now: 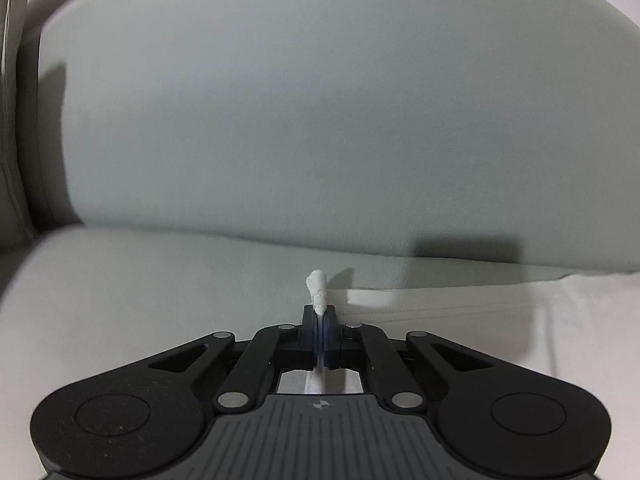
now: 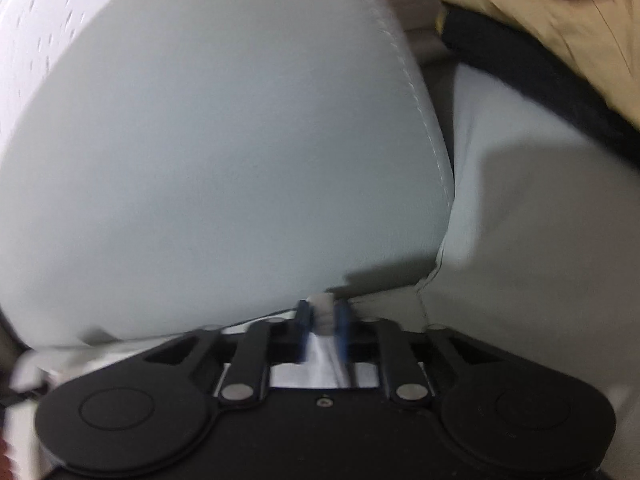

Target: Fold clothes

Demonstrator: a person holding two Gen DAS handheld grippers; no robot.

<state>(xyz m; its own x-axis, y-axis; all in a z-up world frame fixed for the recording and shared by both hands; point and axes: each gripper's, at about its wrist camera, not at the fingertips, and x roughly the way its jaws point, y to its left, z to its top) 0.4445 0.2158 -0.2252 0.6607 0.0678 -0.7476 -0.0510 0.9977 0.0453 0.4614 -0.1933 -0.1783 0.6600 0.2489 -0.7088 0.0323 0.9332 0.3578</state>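
left gripper [image 1: 320, 316] pinches a white cloth [image 1: 317, 290] corner; right gripper [image 2: 323, 312] clamps another bunch; the cloth trails back beneath both, cushion [image 1: 320, 120] just ahead.

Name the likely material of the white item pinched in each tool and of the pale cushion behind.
White item: probably woven fabric; it bunches softly and shows a stitched hem. Pale cushion: seemingly smooth leather or faux leather, matte, with a topstitched seam.
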